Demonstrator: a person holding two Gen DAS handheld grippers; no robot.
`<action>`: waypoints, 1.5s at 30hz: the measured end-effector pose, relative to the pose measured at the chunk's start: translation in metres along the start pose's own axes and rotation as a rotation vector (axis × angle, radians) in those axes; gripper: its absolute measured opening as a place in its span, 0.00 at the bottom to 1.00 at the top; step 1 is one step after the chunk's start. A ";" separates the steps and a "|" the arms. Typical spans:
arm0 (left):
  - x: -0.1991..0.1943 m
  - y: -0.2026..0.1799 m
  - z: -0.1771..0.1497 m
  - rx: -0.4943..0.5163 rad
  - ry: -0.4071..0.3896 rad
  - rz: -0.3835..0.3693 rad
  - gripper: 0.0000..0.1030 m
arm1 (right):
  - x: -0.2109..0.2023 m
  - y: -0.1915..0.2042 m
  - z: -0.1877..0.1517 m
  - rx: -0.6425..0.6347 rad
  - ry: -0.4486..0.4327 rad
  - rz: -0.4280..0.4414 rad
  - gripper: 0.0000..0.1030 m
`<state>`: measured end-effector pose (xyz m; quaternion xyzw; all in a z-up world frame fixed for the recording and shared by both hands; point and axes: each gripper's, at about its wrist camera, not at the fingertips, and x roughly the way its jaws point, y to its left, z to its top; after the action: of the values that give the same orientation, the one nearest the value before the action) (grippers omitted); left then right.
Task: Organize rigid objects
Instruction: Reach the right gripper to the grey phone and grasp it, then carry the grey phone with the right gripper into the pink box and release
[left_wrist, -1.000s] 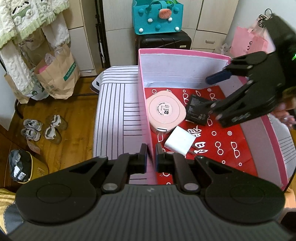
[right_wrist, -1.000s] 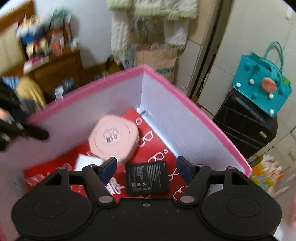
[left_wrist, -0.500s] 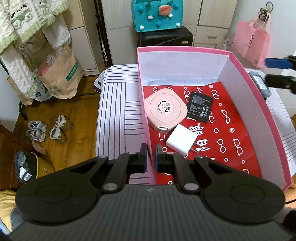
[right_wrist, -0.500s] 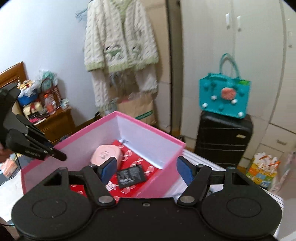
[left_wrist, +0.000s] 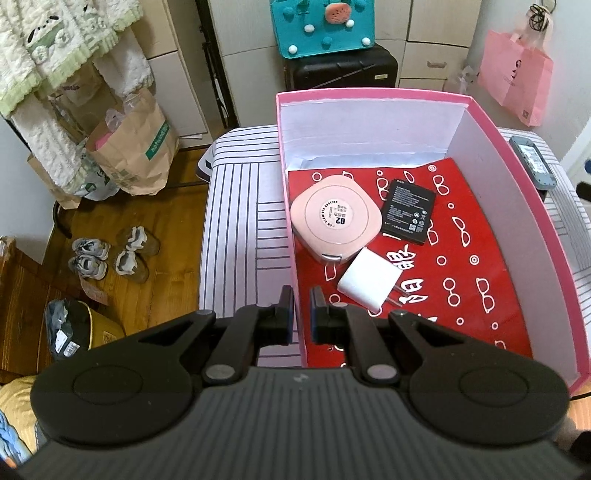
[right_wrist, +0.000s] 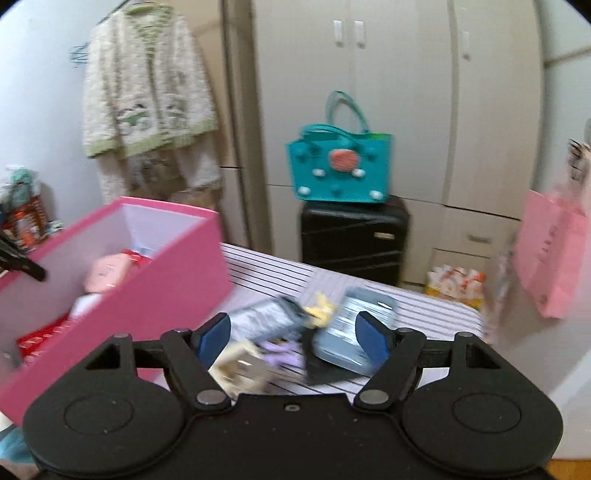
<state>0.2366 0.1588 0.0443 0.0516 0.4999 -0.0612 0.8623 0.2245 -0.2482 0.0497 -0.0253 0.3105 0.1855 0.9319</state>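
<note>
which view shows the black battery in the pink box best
The left wrist view: the black battery lies fully visible and sharp on the red lining, beside the pink round case. In the right wrist view the pink box wall hides it; only the case shows, blurred.

The left wrist view looked steeply down, close over the pink box. The right wrist view faced the wardrobe, sharing that box.
</note>
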 end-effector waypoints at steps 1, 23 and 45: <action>0.000 0.000 0.000 -0.006 0.000 0.000 0.08 | 0.002 -0.007 -0.005 0.018 0.005 -0.016 0.78; 0.001 -0.002 0.001 -0.061 0.002 0.024 0.08 | 0.103 -0.040 -0.001 0.161 0.141 -0.148 0.80; 0.004 0.004 -0.003 -0.059 -0.002 -0.015 0.08 | 0.067 -0.027 0.013 0.205 0.117 -0.057 0.63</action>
<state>0.2362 0.1627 0.0397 0.0223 0.5011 -0.0530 0.8635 0.2916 -0.2486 0.0192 0.0506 0.3811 0.1246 0.9147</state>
